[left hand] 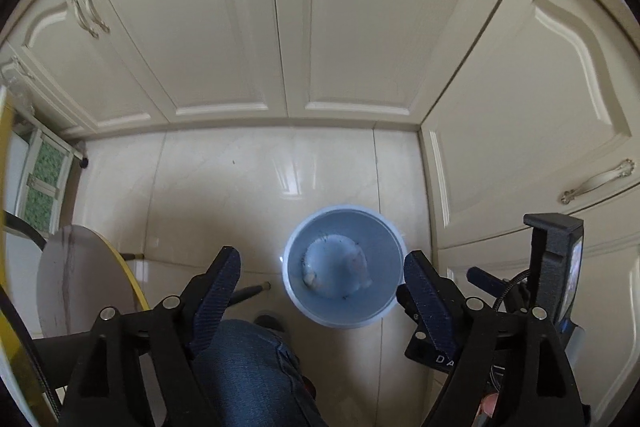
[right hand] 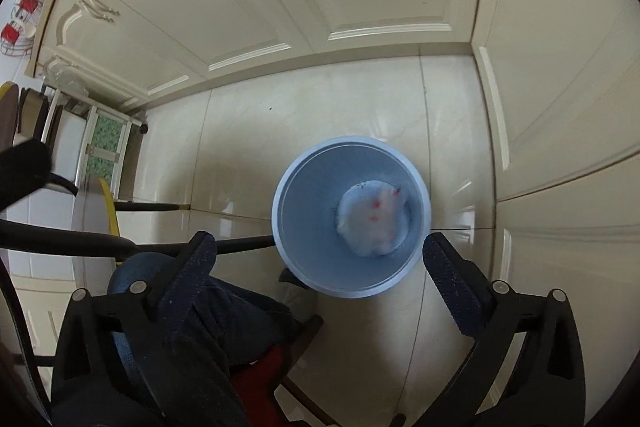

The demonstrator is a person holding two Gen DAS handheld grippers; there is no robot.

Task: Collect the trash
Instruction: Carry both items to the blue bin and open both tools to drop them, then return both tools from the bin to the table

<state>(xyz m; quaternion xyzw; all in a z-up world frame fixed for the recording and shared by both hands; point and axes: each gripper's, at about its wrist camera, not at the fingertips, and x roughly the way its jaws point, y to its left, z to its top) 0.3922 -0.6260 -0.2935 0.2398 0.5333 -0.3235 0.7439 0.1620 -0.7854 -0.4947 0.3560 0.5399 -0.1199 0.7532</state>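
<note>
Right wrist view: both my left tongs (left hand: 320, 267) and right tongs (right hand: 318, 247) hang wide open and empty above the bin (right hand: 296, 251); crumpled paper (right hand: 372, 219) already lies inside, so this drop looks complete.

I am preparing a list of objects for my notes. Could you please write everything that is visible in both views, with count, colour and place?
waste bin: one, light blue, on the floor in front of the cabinets, below both tongs
crumpled trash: one pale wad with red marks, at the bin's bottom
cabinet doors: several, cream, behind and right of the bin
floor tiles: glossy cream
round table: one, grey top with yellow edge, left of the bin
glass-panelled door: one, green pattern, far left
person's leg: blue jeans, bottom centre
left tongs: black, open, empty
right tongs: black, open, empty
</note>
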